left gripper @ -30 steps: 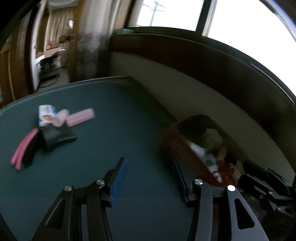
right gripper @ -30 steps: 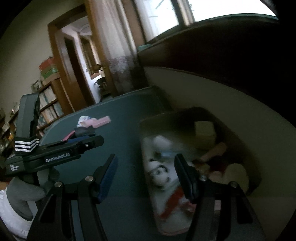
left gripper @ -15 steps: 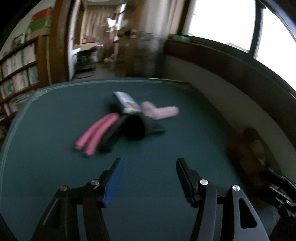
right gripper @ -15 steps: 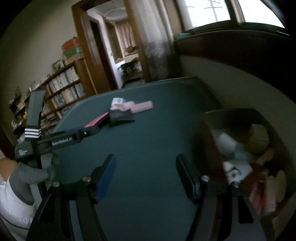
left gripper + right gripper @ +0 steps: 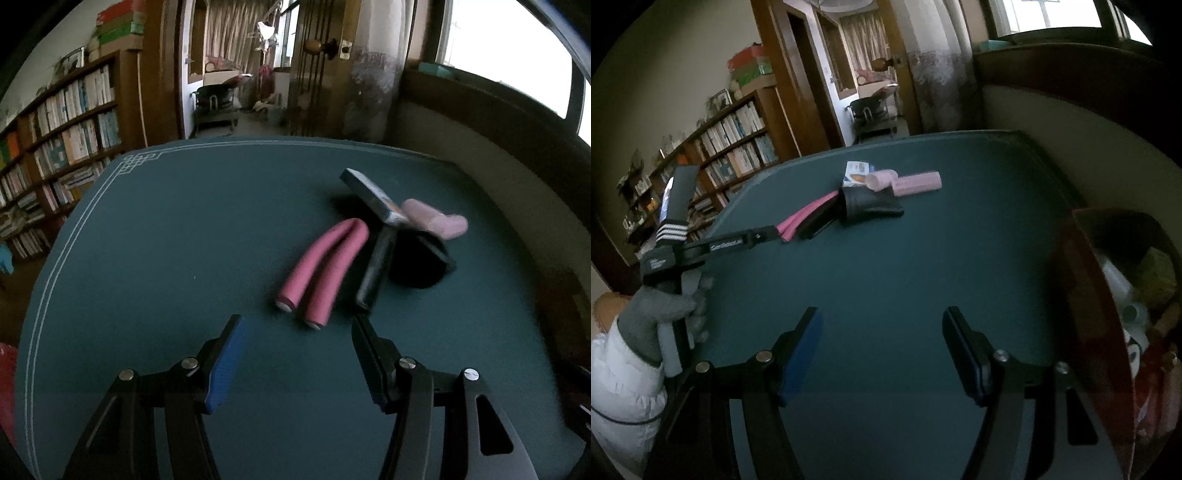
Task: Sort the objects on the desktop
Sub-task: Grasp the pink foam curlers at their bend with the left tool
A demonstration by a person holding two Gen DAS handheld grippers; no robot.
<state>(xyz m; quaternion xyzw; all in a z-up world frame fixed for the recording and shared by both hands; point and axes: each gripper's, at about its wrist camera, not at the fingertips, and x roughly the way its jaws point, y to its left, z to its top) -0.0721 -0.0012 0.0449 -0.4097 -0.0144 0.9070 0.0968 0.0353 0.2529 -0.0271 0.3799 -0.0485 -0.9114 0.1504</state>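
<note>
- While both grippers hang over the green table (image 5: 155, 236), a cluster of loose objects lies on it; places below are given relative to the pink roller pair (image 5: 325, 269).
- Left gripper (image 5: 295, 354): jaws stand apart with nothing between them, only table surface; the near ends of the roller pair lie just beyond the fingertips.
- Roller pair: two pink foam rods joined at the far end, lying flat.
- Dark bar (image 5: 376, 269): just right of the roller pair, roughly parallel to it.
- Black pouch (image 5: 421, 266): right of the bar, touching it.
- Card pack (image 5: 373, 195): behind the roller pair, tilted, one end resting on the pouch.
- Pale pink tube (image 5: 436, 221): right of the card pack, behind the pouch; blurred.
- Right gripper (image 5: 882, 350): jaws stand wide, nothing between them; the cluster lies well beyond it, up and left in the right wrist view.
- Left hand (image 5: 657, 314): grey-gloved, white-sleeved, grasping the left gripper's handle at the left edge of that view.
- Box (image 5: 1089, 295): well to the right of the roller pair, at the table's right edge, holding mixed items too dim to name.
</note>
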